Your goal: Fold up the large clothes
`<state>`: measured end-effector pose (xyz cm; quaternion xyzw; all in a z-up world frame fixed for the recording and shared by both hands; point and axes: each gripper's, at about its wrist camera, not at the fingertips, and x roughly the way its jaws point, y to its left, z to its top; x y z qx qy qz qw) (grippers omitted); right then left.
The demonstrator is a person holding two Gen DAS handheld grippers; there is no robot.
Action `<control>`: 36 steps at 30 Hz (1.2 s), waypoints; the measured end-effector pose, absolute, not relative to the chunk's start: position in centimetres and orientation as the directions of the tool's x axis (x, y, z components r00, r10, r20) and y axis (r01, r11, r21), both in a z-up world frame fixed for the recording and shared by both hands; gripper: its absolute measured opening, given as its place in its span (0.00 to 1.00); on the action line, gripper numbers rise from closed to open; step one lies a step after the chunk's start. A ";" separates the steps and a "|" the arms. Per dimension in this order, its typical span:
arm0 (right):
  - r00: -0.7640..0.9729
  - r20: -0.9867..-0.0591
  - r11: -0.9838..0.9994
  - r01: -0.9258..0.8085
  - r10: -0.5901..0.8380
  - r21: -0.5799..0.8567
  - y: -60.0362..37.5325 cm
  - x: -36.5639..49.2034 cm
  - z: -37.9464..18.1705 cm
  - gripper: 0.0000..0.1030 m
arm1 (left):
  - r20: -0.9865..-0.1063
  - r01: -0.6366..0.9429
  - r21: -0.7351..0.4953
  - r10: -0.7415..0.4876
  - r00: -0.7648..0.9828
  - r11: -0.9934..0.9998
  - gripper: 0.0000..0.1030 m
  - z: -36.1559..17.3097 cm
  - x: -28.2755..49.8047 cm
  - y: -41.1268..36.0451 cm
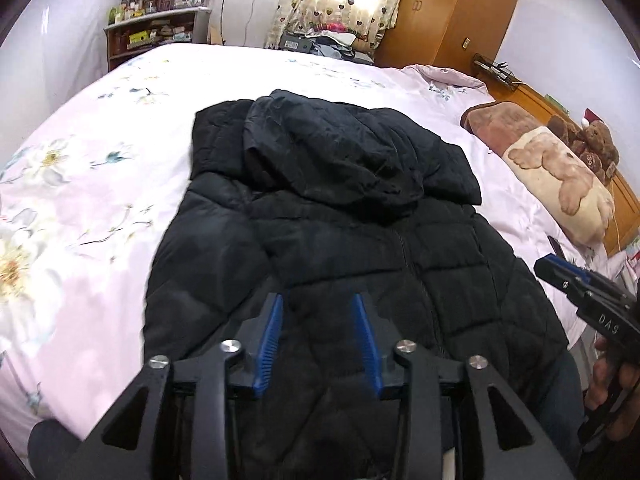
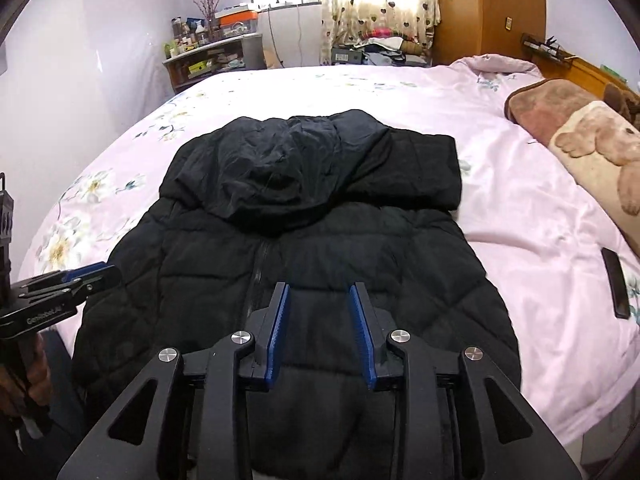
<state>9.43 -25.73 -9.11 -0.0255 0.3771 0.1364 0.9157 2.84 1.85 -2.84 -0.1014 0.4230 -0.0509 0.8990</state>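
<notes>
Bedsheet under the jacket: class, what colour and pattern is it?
Pale pink bedsheet with a floral print, clearest in the left wrist view.

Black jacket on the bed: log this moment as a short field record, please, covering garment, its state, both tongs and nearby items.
garment: black quilted hooded jacket
state: laid on the pink floral bed cover, hood folded down over the chest, sleeve folded across the top
left tongs: open, nothing between the pads, above the jacket
right tongs: open, empty, above the jacket
nearby: dark phone on the cover; bear-print blanket
</notes>
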 end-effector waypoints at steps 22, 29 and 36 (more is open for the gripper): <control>0.709 -0.671 0.967 -0.251 0.218 0.049 -27.1 4.6 -8.5 0.44 | -0.717 -0.034 -0.176 -0.104 0.690 0.984 0.66 -0.6 -2.1 2.9; 0.698 -0.687 0.975 -0.211 0.199 0.068 -29.0 5.6 -9.8 0.44 | -0.733 -0.076 -0.154 -0.063 0.678 0.985 0.66 -2.0 -1.4 4.3; 0.683 -0.710 0.984 -0.147 0.173 0.098 -32.0 7.6 -11.5 0.45 | -0.752 -0.131 -0.112 0.002 0.659 0.985 0.66 -4.0 -0.2 6.3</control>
